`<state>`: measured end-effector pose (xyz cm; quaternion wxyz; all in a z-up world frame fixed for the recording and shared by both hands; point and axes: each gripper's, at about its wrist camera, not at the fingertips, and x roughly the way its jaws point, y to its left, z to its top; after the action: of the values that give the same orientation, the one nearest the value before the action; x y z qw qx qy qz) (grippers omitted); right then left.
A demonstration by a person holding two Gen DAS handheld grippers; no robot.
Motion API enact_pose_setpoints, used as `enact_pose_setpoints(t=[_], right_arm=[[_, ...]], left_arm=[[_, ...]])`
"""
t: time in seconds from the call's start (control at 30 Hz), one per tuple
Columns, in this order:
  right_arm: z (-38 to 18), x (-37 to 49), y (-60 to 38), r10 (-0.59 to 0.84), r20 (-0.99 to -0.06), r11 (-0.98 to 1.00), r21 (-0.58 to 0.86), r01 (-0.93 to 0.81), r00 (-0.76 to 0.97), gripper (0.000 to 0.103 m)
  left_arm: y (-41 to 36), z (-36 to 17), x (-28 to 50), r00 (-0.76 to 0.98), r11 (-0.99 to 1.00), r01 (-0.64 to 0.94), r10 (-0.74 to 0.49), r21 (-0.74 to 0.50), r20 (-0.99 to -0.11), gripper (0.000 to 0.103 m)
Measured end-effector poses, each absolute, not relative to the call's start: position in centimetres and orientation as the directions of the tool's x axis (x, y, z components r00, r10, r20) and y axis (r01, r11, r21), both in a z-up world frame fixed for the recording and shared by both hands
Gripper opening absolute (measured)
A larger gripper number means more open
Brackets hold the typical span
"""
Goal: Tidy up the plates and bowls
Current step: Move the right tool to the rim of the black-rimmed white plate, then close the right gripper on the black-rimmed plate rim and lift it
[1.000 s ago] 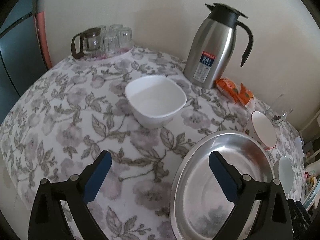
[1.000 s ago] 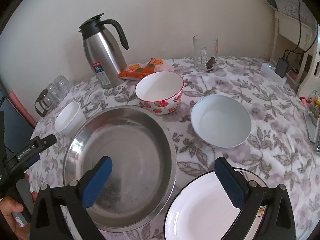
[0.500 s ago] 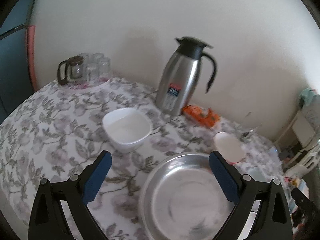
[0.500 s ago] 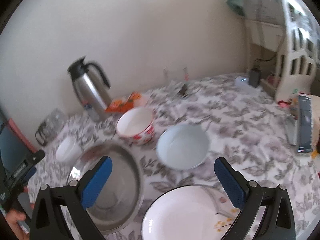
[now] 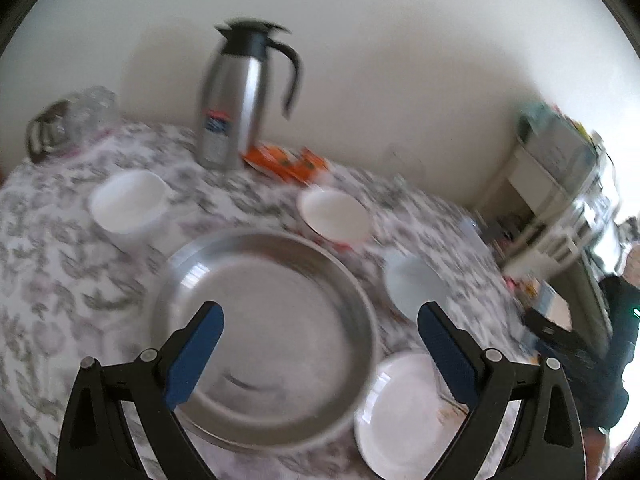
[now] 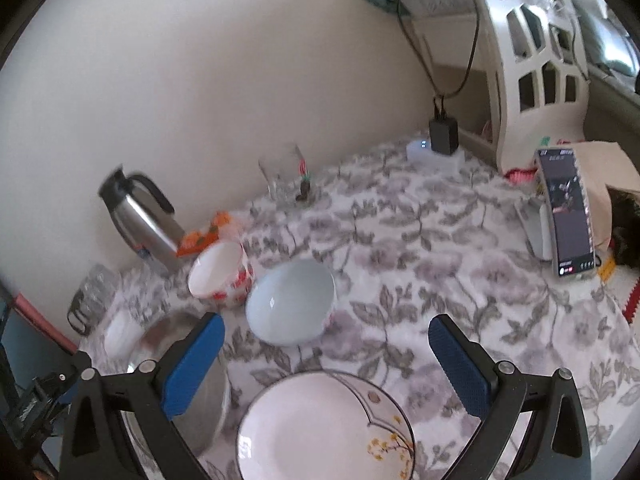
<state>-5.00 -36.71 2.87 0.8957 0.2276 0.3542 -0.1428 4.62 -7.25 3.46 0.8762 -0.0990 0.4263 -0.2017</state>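
A large steel plate [image 5: 264, 332] lies on the flowered table under my open left gripper [image 5: 320, 346]. Behind it stand a white square bowl [image 5: 128, 206], a strawberry-patterned bowl [image 5: 334, 212] and a pale blue bowl [image 5: 414, 288]. A white plate [image 5: 404, 412] with a dark rim lies at the lower right. In the right wrist view my open right gripper [image 6: 326, 354] hovers above that white plate [image 6: 320, 428], with the pale blue bowl [image 6: 290, 304], the strawberry bowl [image 6: 220, 272] and the steel plate [image 6: 180, 384] to its left. Both grippers hold nothing.
A steel thermos [image 5: 236, 96], orange snack packets [image 5: 286, 162] and a tray of glasses [image 5: 68, 120] stand at the back by the wall. A glass mug [image 6: 286, 178], a charger [image 6: 442, 136], a phone [image 6: 566, 212] and a white shelf [image 6: 532, 60] crowd the table's right side.
Both grippers have risen and pulled back, so more of the table shows. The left view has swung right over the steel plate. Both stay open and the dishes have not moved.
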Motion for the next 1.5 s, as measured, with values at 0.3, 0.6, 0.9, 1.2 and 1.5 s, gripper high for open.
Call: enact_pose_setpoints(t=[0.3, 0.6, 0.9, 1.2, 1.5], right_arm=[[-2.4, -5.2, -38.3, -0.054, -0.813, 0.809, 0.305, 0.503, 0.580, 0.089], [-4.7, -6.2, -38.8, -0.005, -0.851, 0.789, 0.320, 0.525, 0.526, 0.081], [-6.8, -6.5, -38.6, 0.054, -0.874, 0.773, 0.342, 0.534, 0.482, 0.063], [-8.8, -6.7, -38.6, 0.089, -0.896, 0.756, 0.345, 0.557, 0.435, 0.058], [-9.6, -6.4, -38.4, 0.121, -0.897, 0.754, 0.361, 0.548, 0.425, 0.051]], left_arm=[[-13.0, -0.1, 1.6, 0.352, 0.857, 0.343, -0.496, -0.384, -0.794, 0.098], [-14.2, -3.0, 0.5, 0.229, 0.850, 0.297, -0.505, -0.434, -0.832, 0.094], [-14.3, -4.6, 0.6, 0.181, 0.852, 0.245, -0.509, -0.463, -0.841, 0.076], [-14.0, -6.3, 0.8, 0.149, 0.866, 0.196, -0.489, -0.460, -0.859, 0.070], [-13.6, -8.5, 1.2, 0.088, 0.861, 0.128, -0.504, -0.492, -0.859, 0.056]])
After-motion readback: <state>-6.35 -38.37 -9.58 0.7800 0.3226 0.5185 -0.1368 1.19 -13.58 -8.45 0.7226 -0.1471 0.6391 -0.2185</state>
